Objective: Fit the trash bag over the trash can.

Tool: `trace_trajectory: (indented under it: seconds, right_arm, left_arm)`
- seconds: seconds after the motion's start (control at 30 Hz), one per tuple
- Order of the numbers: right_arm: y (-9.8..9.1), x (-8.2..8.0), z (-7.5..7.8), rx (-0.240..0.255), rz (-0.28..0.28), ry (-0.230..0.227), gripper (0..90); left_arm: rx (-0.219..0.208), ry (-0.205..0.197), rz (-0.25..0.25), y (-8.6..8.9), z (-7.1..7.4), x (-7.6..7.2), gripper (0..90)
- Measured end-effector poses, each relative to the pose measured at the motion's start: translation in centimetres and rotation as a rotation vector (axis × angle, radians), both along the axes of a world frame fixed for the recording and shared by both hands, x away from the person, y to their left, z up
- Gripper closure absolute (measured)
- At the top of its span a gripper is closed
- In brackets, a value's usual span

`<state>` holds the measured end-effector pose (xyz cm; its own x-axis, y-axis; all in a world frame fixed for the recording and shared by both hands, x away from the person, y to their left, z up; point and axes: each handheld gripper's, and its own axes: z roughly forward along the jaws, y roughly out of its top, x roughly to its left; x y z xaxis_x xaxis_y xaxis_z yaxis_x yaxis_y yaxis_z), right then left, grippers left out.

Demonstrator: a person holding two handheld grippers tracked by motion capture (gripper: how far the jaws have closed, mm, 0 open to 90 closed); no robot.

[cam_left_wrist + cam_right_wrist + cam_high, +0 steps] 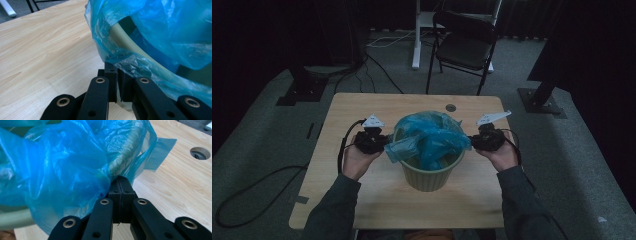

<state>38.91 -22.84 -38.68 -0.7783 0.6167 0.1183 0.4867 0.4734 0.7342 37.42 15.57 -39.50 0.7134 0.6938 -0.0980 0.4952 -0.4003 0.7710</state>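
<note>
Fitting the blue bag (428, 137) over the green bin (430, 173): left gripper (117, 82) and right gripper (120, 192) each clamped on plastic; next, likely pulling it down over the rim.

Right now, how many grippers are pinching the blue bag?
2. The left gripper is shut on the blue bag at the left side of the green bin; the right gripper is shut on it at the right side.
</note>
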Motion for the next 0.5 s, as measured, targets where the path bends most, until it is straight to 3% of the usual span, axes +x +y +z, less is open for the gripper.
trace_trajectory:
  seconds: [0.13, 0.3, 0.5]
  right_arm:
    - [0.3, 0.4, 0.0, -0.02, -0.023, -0.01, 90.0]
    - [0.2, 0.3, 0.1, -0.041, -0.041, -0.031, 86.7]
    - [-1.1, -0.3, 1.1, -0.027, -0.064, -0.06, 80.4]
  left_arm:
    - [0.0, 0.0, 0.01, -0.1, 0.0, 0.6, 85.1]
    - [-0.016, 0.007, 0.024, 0.3, -0.1, 0.9, 76.7]
    - [-0.05, -0.018, 0.071, 2.5, 0.9, 0.2, 68.3]
